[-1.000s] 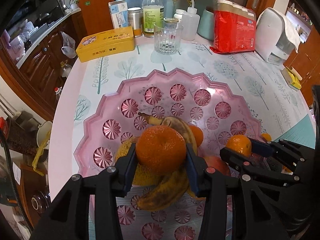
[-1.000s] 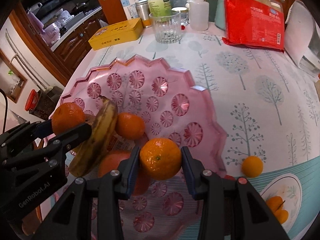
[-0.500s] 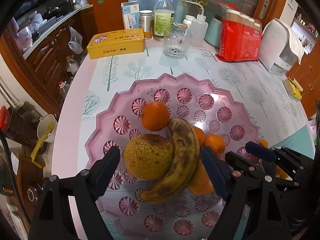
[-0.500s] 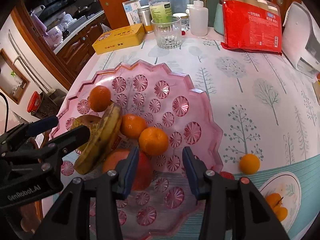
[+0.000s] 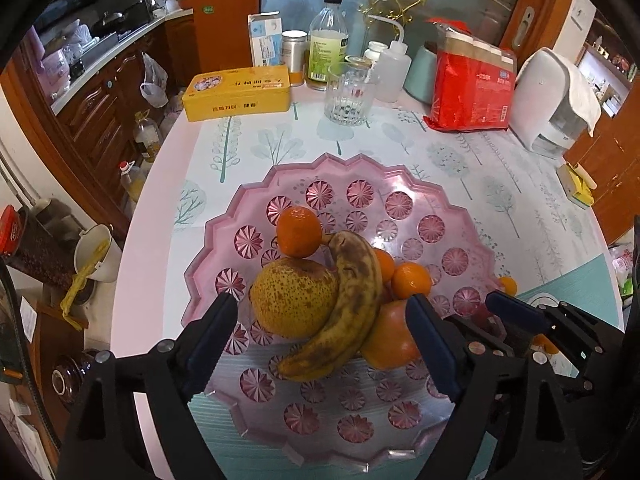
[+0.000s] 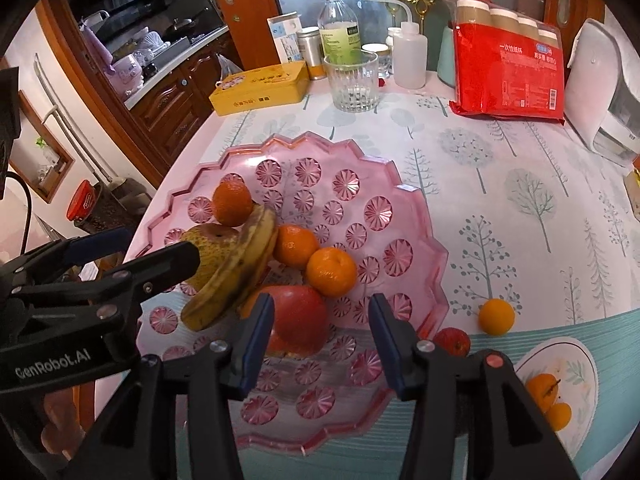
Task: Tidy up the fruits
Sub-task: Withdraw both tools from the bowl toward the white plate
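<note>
A pink scalloped tray (image 5: 360, 196) (image 6: 320, 176) holds a spotted pear (image 5: 292, 296), a brown banana (image 5: 352, 304), a red apple (image 6: 300, 316) and three tangerines. One tangerine (image 5: 299, 232) rests behind the pear. Another tangerine (image 6: 331, 272) lies beside the apple. My left gripper (image 5: 320, 308) hovers above the pear and banana, its jaws opening with nothing touching its pads. Over the apple, my right gripper (image 6: 320, 306) is also opening and grips nothing. A small orange (image 6: 496, 316) and a small red fruit (image 6: 452, 340) lie on the table right of the tray.
A white plate (image 6: 576, 356) with tangerines sits at the near right. At the back stand a drinking glass (image 5: 350, 96), a yellow tin (image 5: 236, 94), bottles, a red package (image 5: 472, 92) and a white appliance (image 5: 552, 104). The table's left edge (image 5: 136, 240) runs close to the tray.
Both grippers let go of their tangerines, which now lie in the tray. Both sets of jaws spread and both grippers drew up and back from the fruit.
</note>
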The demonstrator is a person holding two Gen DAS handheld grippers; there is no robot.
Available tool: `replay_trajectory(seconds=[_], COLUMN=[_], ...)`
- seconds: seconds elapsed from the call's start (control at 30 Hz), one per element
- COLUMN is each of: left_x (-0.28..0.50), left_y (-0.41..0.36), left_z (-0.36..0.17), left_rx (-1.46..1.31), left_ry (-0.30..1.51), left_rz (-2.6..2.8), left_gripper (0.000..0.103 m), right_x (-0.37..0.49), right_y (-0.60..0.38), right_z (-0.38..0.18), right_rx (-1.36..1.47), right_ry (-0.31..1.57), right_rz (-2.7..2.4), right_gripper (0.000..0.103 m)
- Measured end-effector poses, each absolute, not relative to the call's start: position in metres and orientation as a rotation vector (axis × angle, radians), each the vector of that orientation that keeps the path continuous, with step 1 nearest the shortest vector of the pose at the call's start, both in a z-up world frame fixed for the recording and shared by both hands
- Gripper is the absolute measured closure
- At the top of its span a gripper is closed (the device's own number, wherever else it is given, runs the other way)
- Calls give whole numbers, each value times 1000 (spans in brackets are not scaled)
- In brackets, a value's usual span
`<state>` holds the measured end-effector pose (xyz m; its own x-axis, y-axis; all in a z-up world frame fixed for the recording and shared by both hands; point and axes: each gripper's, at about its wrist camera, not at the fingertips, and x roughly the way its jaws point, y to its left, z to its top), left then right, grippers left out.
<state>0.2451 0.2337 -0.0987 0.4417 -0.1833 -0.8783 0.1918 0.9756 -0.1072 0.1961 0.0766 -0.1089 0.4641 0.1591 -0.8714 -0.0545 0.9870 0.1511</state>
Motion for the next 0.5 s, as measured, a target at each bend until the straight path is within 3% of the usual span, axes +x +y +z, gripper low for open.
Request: replay_trajectory(seconds=[0.5], left_x=[194], left_y=[224], left_z=[-83], left_rx=[23], left_ry=[1091], left_rz=[-277], left_gripper=[17], right_x=[149], right_y=[78], right_z=[-92], right_rx=[117], right_ry=[1053], right_rz=[155], right_gripper=[53])
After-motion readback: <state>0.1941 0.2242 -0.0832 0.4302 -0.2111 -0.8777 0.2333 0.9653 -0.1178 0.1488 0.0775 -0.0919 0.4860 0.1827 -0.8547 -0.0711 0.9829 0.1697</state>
